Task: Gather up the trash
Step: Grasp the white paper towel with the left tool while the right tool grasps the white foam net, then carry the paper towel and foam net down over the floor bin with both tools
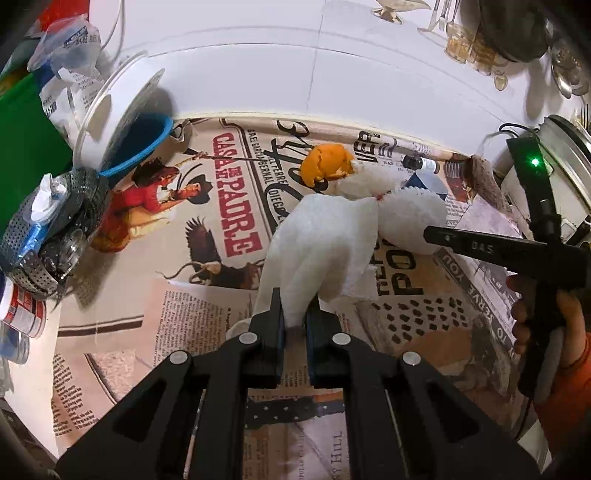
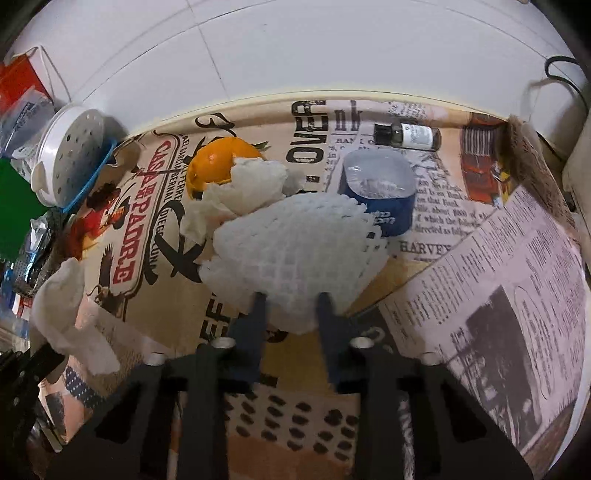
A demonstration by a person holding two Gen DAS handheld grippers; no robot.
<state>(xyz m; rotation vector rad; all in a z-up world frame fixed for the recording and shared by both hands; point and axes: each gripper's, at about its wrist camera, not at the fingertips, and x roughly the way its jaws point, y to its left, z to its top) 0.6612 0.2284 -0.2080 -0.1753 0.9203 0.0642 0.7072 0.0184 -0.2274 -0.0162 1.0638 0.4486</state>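
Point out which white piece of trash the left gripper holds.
The smooth white tissue, pinched between the left gripper fingers; the foam net sits by the right gripper.

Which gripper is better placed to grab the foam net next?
Right. The right gripper is open with the foam net lying between its fingers. The left gripper is already shut on a tissue, so it is not free.

A home kitchen, by the look of it. White tiled wall (image 1: pixel 258 55) behind a worktop (image 1: pixel 207 302) covered in newspaper-print oilcloth. Cutlery (image 1: pixel 441 14) and glass jars (image 1: pixel 458 42) stored in the far corner. White perforated strainer (image 2: pixel 70 162) in a blue bowl, small spice bottle (image 2: pixel 408 136) against the wall, orange peel (image 2: pixel 218 166) and crumpled paper towel (image 2: pixel 255 188) among the clutter.
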